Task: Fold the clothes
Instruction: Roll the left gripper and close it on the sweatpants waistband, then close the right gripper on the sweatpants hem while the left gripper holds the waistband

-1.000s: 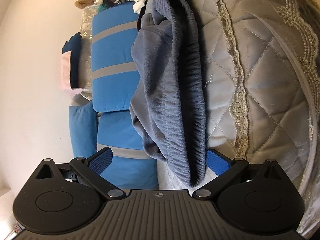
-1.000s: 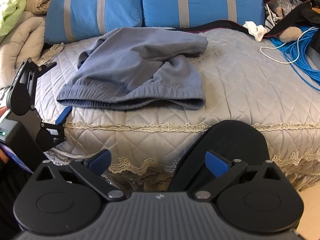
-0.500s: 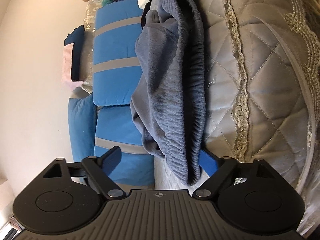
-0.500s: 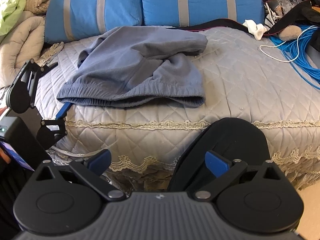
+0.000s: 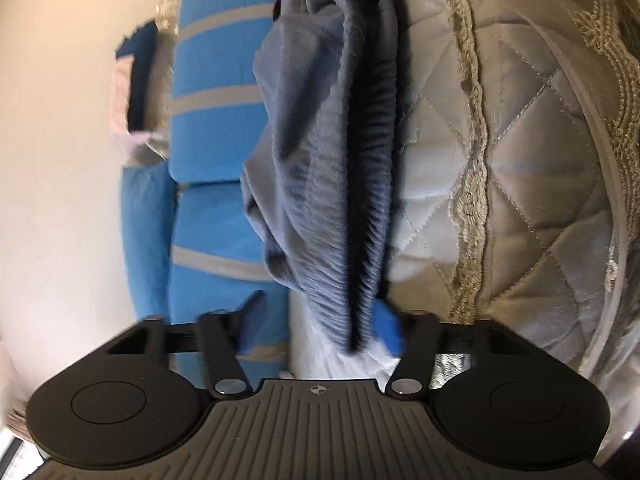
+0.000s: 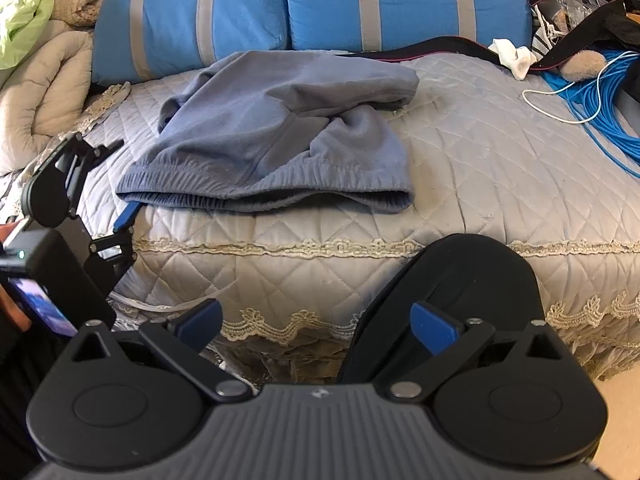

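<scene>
I see a grey-blue pair of fleece shorts point(image 6: 280, 132) lying crumpled on the quilted, satin-sheened bedspread point(image 6: 480, 152), near the bed's front edge. The fabric is soft and matte, with a ribbed, gathered elastic waistband point(image 6: 260, 194) running along the near side, just above the bedspread's cream lace trim point(image 6: 320, 246).

My left gripper point(image 5: 316, 326) is turned on its side at the waistband's left corner. Its fingers stand apart, one blue pad point(image 5: 388, 328) slid under the waistband against the quilt, the other off the cloth on the far side; the pads do not look pressed onto the fabric, and the left wrist view is smeared with motion. From the right wrist view I see the same left gripper point(image 6: 92, 196) with a blue fingertip point(image 6: 128, 214) tucked beneath the corner of the shorts.

My right gripper point(image 6: 316, 322) hangs in front of the bed, well apart from the shorts, fingers spread wide and empty, with a smooth black rounded object point(image 6: 460, 296) behind it.

Two plump blue pillows with grey stripes point(image 6: 304, 4) stand behind the shorts. A coil of bright blue cable point(image 6: 600, 92) lies at the bed's right side.
</scene>
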Demonstrator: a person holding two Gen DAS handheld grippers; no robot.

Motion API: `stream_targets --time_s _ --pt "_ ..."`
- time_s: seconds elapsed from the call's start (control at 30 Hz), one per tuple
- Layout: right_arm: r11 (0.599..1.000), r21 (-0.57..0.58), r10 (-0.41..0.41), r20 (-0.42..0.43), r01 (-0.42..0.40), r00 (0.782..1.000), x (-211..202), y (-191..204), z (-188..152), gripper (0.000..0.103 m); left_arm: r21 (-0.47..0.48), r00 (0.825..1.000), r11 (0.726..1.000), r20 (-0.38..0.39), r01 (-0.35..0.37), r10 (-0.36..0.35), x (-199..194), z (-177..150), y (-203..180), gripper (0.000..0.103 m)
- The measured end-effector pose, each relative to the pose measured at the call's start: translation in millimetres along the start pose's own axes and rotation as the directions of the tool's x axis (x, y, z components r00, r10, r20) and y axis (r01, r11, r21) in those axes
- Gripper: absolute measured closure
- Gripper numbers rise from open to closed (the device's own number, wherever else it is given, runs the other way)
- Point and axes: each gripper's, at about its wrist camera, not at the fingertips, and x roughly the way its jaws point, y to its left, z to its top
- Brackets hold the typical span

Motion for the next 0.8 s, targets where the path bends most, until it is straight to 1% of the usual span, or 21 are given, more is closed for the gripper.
stream_targets --time_s 0.03,0.1,0.13,0.2,0.23,0.33,0.37,0.47,0.63,0.8 --pt "1.0 -0.001 0.0 0.0 0.0 1.0 -0.1 0.2 0.0 0.0 -0.006 1.0 1.0 -0.004 0.008 -0.008 -0.3 -0.6 0.5 0.086" --pt "1.0 -0.007 0.001 0.005 -0.001 1.0 -0.8 1.0 -0.1 0.0 -0.045 1.0 0.999 0.003 0.028 -0.028 -3.7 -1.4 7.8 0.093" --pt "1.0 -0.011 0.0 0.008 0.0 1.0 -1.6 1.6 -0.3 0.0 -0.07 0.999 0.997 0.011 0.039 -0.038 -6.2 -1.9 13.2 0.094" --pt "1.0 -0.027 -0.001 0.021 0.002 1.0 -3.5 3.1 -0.2 0.0 -0.109 0.998 0.992 0.026 0.057 -0.055 -10.6 -3.6 25.0 0.095" --pt "0.999 -0.041 -0.001 0.035 0.002 0.999 -4.8 4.3 0.0 0.0 -0.111 0.998 0.992 0.029 0.062 -0.059 -12.1 -4.5 30.1 0.095" --pt "0.994 -0.112 -0.002 0.114 0.015 0.993 -9.4 9.3 2.0 0.0 -0.118 0.997 0.991 0.059 0.057 -0.051 -17.8 -7.6 44.0 0.095" --pt "0.99 -0.138 -0.007 0.137 0.026 0.991 -9.0 10.8 2.3 0.0 -0.12 0.997 0.991 0.07 0.053 -0.045 -19.8 -8.4 48.6 0.095" --pt "0.974 -0.209 -0.051 0.157 0.084 0.986 2.3 15.6 2.0 0.0 -0.135 0.995 0.99 0.099 0.042 -0.028 -25.3 -8.5 62.2 0.095" --pt "0.93 -0.322 -0.12 0.198 0.18 0.973 21.2 23.6 1.3 0.0 -0.172 0.99 0.985 0.138 0.013 0.011 -32.7 -2.9 86.7 0.095" --pt "0.863 -0.424 -0.182 0.246 0.275 0.952 40.0 31.6 0.7 0.0 -0.193 0.982 0.981 0.182 -0.012 0.047 -40.0 6.5 110.1 0.095"
